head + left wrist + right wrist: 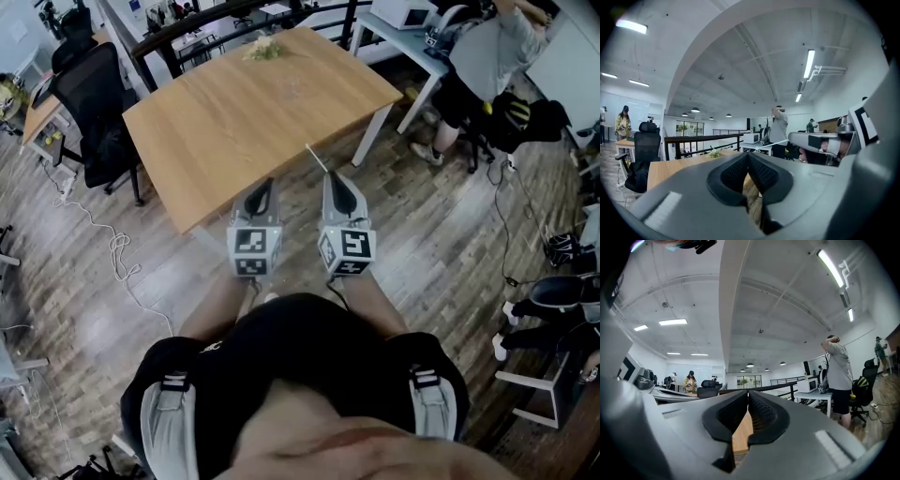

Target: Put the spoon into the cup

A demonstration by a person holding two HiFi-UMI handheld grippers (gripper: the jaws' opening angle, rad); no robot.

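— Why do we keep the right gripper short of the table?
— Its jaws are clenched on the spoon, and we see no cup to aim for. The left gripper is clenched on nothing.
— Which view helps most?
— The left gripper view shows the spoon side-on. The head view gives only a thin line.

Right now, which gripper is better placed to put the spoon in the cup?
Right: the right gripper is shut on the thin white spoon, pointing at the table; the left gripper is shut, empty.
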